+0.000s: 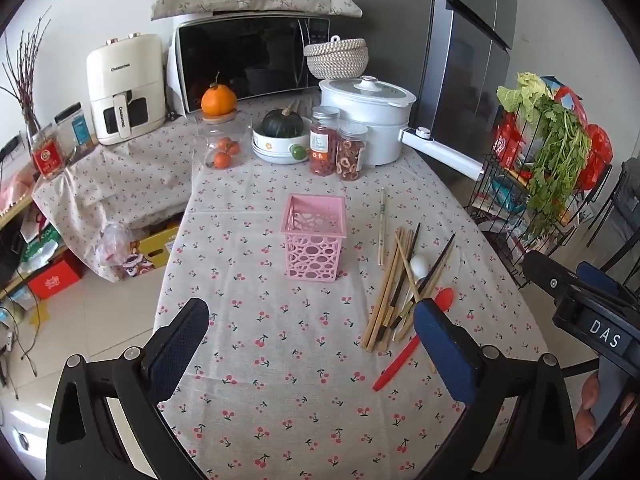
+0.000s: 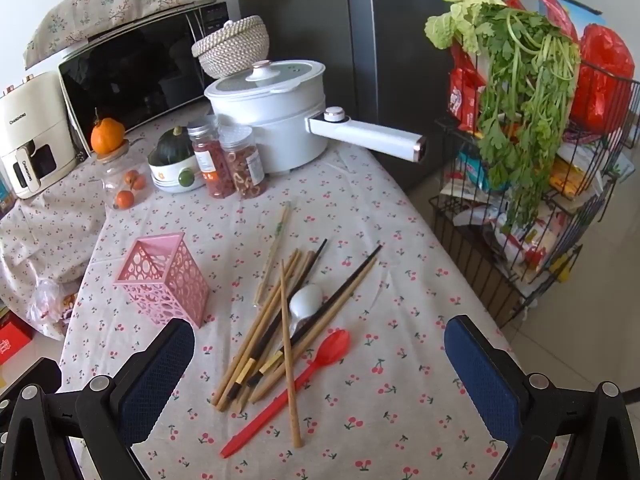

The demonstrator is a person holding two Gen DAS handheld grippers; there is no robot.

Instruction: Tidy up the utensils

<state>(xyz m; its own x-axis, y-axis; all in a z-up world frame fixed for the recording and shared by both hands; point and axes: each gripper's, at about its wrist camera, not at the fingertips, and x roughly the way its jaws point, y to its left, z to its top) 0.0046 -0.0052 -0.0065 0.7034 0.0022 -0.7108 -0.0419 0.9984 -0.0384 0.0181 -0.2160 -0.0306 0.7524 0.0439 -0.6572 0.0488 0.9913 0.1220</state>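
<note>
Cherry-print cloth covers the tabletop (image 1: 280, 360), with a microwave (image 1: 248, 60) and white pot (image 1: 366, 116) crowded along the far edge, leaving the near half free for sorting. A pink holder (image 1: 314, 236) stands upright and empty near the middle, ready to receive cutlery. Just to its right lies a loose heap of chopsticks (image 2: 272, 320) crossed over a white spoon (image 2: 306, 300), with a red spoon (image 2: 296, 380) at the near edge and one wrapped pair (image 2: 276, 248) lying apart, farther away. The left gripper (image 1: 312, 344) and right gripper (image 2: 320, 356) both hover above the cloth, fingers spread wide and grasping nothing; the right one faces the heap, probably to pick first.
</note>
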